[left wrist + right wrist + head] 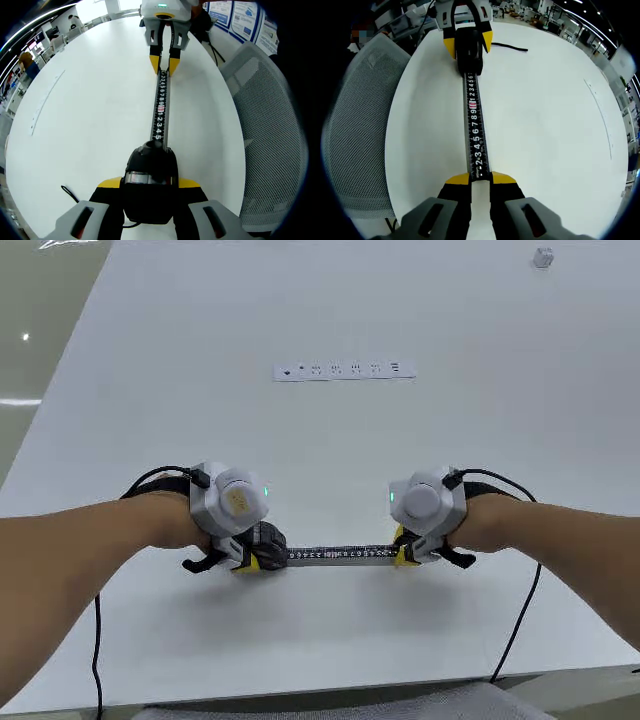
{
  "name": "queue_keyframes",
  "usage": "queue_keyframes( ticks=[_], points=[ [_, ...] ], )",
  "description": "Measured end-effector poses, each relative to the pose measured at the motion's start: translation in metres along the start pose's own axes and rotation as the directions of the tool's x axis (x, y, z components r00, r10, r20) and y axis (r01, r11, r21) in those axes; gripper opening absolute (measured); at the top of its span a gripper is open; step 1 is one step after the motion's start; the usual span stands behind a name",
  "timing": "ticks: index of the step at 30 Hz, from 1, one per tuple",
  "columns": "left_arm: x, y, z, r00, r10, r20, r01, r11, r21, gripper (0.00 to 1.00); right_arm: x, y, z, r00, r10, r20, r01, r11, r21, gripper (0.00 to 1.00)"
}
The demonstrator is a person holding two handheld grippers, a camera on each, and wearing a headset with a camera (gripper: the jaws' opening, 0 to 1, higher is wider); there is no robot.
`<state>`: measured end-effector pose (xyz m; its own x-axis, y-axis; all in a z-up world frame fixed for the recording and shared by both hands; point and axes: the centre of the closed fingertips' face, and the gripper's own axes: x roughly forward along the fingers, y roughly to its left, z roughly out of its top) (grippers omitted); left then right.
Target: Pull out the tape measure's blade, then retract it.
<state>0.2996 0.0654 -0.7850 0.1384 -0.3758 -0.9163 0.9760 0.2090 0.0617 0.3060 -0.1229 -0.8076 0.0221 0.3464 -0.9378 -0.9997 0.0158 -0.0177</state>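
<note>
one blade tip [478, 165] in right gripper [480, 179]

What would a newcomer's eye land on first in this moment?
The tape measure's blade, pulled out straight between the two grippers near the front edge of the white workbench. The left gripper is shut on the black case; the right gripper pinches the blade's tip. Farther back, a socket strip sits in the benchtop.
</note>
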Motion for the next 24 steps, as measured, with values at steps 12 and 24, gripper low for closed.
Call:
queue_keyframes(
  ticks=[12, 24],
  points=[
    [-0.0004, 0.0007, 0.0005, 1.0000, 0.002, 0.000, -0.002, 1.000, -0.002, 0.35, -0.0006, -0.0009, -0.0055, 1.0000, -0.004, -0.002, 0.004, 1.000, 0.010, 0.12],
    [0.0005, -0.0001, 0.0002, 1.0000, 0.001, -0.001, -0.001, 1.000, -0.002, 0.35, -0.0027, 0.0005, -0.0074, 1.0000, -0.003, 0.001, 0.003, 1.000, 0.013, 0.12]
  ],
)
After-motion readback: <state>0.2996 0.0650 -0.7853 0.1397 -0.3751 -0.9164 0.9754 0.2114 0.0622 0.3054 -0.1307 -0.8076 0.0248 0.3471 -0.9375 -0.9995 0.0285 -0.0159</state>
